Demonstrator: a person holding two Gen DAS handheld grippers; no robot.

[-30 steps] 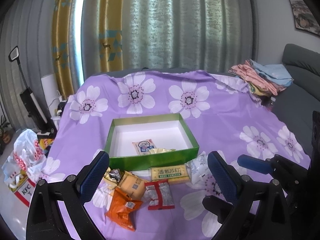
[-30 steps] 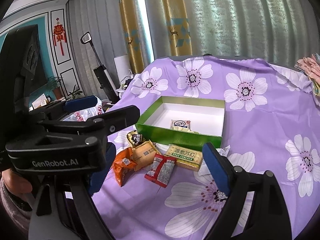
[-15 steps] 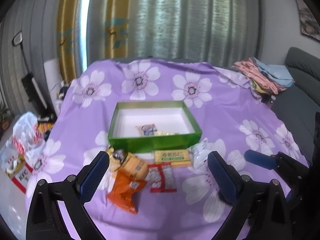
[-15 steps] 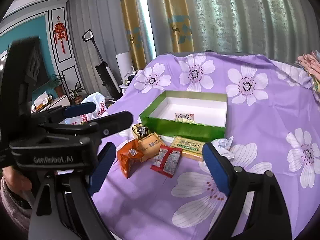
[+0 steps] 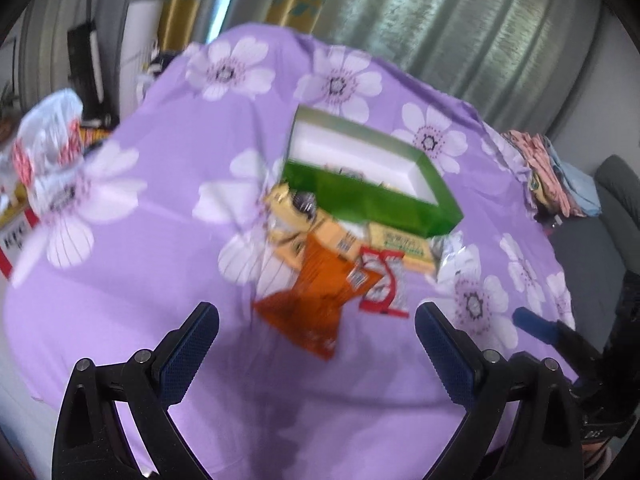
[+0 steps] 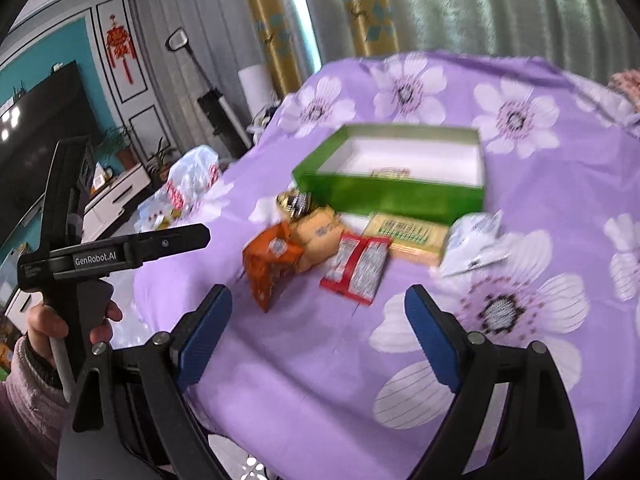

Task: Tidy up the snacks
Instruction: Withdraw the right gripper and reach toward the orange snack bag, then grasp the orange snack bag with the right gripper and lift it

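Note:
A green box [image 5: 372, 196] [image 6: 392, 196] with a white inside stands on the purple flowered cloth, with a snack packet or two inside it. In front of it lie an orange packet [image 5: 320, 300] [image 6: 268, 260], a red packet [image 5: 384, 284] [image 6: 356, 268], a yellow cracker pack [image 5: 404, 244] [image 6: 412, 236], tan packets [image 5: 320, 236] and a white packet [image 6: 472, 244]. My left gripper [image 5: 316, 344] is open and empty, short of the orange packet. My right gripper [image 6: 318, 332] is open and empty, short of the red packet.
The cloth-covered table [image 5: 140, 300] ends close below both grippers. A white plastic bag [image 5: 44, 152] and a vacuum [image 5: 84, 64] stand to the left. Folded clothes [image 5: 552, 172] lie at the far right. The left gripper's handle [image 6: 116, 256] shows in the right wrist view.
Both grippers have pulled back and swung; the snacks and box now look farther off and tilted in the left wrist view. Both frames are motion-blurred. Nothing was picked up.

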